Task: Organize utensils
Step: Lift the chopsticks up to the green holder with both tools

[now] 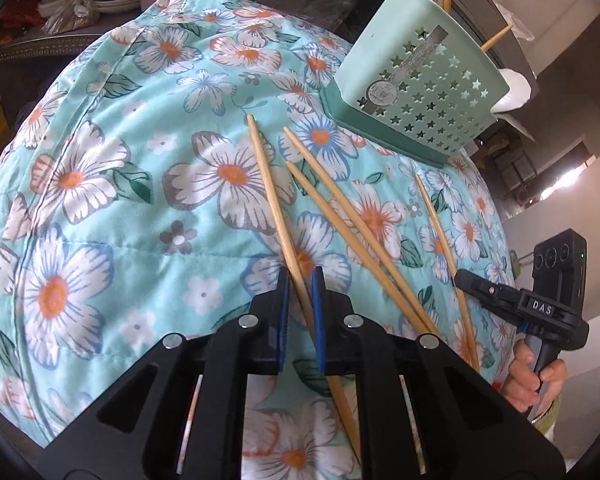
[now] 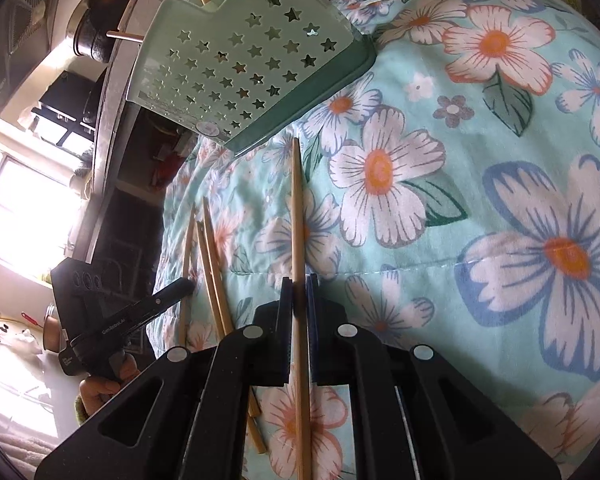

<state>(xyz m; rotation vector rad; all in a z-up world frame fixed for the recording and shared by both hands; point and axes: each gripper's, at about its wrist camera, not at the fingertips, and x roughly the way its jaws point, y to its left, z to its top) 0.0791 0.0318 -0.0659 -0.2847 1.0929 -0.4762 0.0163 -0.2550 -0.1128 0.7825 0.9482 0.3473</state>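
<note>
Left gripper (image 1: 300, 280) clamped on one chopstick (image 1: 268, 184) lying on the flowered cloth (image 1: 100, 200), two more chopsticks (image 1: 340, 208) crossing just beside it. Right gripper (image 2: 299, 292) clenched on another chopstick (image 2: 297, 208), tip pointing toward the green star-holed holder (image 2: 240, 68) at the cloth's far edge, more sticks already inside.

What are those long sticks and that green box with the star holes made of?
The chopsticks look like bamboo or pale wood: matte tan, faintly grained, tapering to thin tips. The holder looks like moulded plastic: smooth, slightly glossy mint walls with cleanly punched stars, on a darker green base. The cloth beneath seems a soft quilted fabric with printed flowers and stitched seams.
</note>
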